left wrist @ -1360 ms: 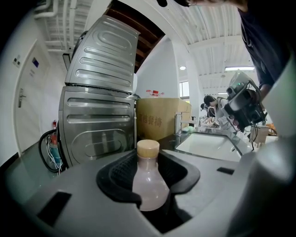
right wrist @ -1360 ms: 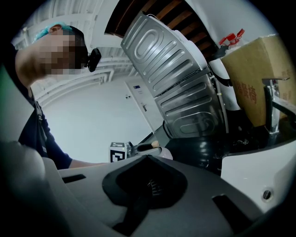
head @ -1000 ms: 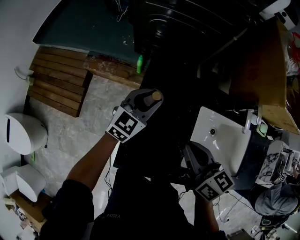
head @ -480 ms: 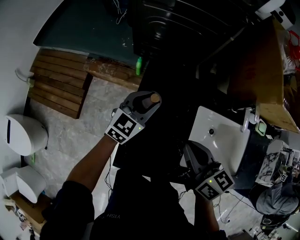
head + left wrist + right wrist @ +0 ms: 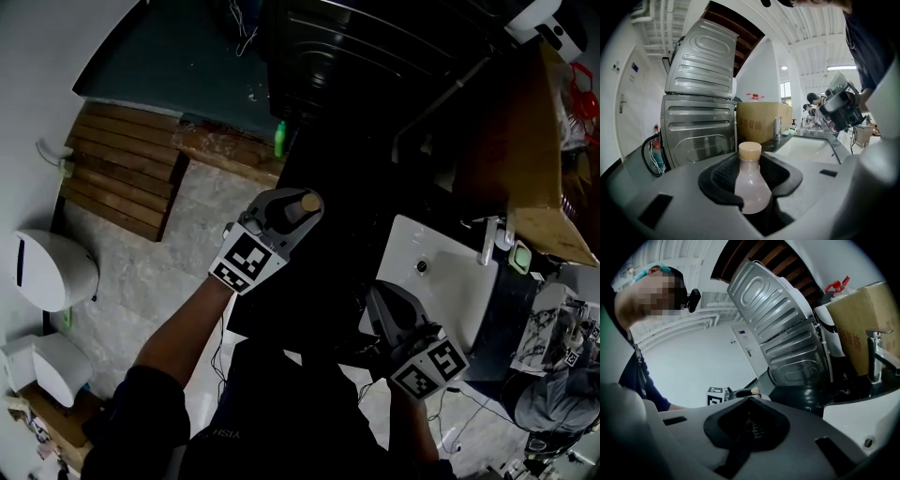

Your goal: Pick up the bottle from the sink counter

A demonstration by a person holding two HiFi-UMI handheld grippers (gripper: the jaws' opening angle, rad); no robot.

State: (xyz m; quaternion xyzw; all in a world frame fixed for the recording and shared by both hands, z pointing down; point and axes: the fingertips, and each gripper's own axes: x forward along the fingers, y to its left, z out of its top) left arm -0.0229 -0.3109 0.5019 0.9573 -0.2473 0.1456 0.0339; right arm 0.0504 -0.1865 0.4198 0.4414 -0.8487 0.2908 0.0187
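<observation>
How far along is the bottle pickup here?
Done: the bottle looks lifted off the counter. The left gripper is clamped on its body, with the tan cap upright. In the head view it is held left of the white sink. In hand: holding the bottle aloft. Left: nothing of the pickup that shows. The right gripper is shut and empty near the sink.

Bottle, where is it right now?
The bottle stands upright at the centre of the left gripper view, clamped in the left claw. In the head view it is left of the white sink.
</observation>
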